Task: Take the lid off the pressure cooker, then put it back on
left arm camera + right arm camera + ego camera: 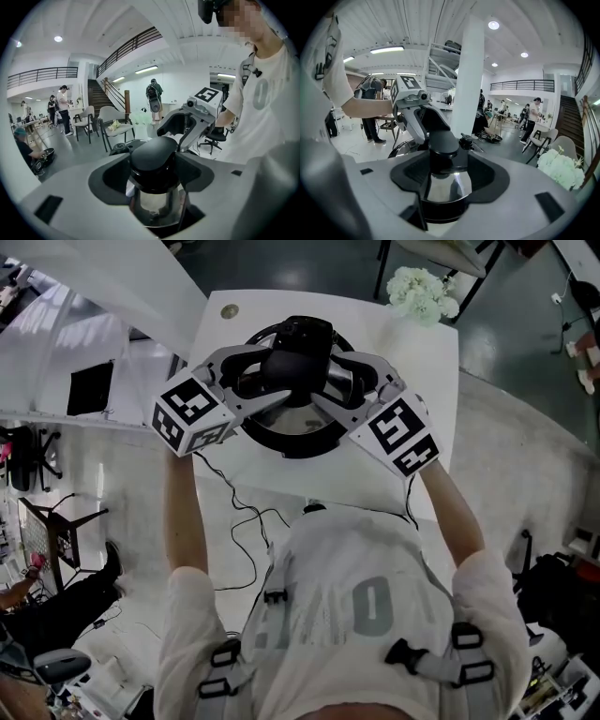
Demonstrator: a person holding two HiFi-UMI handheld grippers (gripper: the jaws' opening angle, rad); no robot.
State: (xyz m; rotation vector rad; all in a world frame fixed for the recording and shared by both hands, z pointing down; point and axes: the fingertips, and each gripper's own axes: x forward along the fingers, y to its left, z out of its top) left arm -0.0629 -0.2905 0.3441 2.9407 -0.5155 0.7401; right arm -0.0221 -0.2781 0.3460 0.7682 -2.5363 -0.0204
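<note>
On the white bench [427,371] the pressure cooker [292,444] stands with its steel lid [281,414] seated on it, and my left gripper [265,377] and right gripper [330,379] each keep fingers wide around the lid's black knob [293,360], not clamped.

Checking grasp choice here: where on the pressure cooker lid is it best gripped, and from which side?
Probably the black knob at the centre of the lid: it stands proud on a narrower neck, so pinch it from either side, roughly level.
</note>
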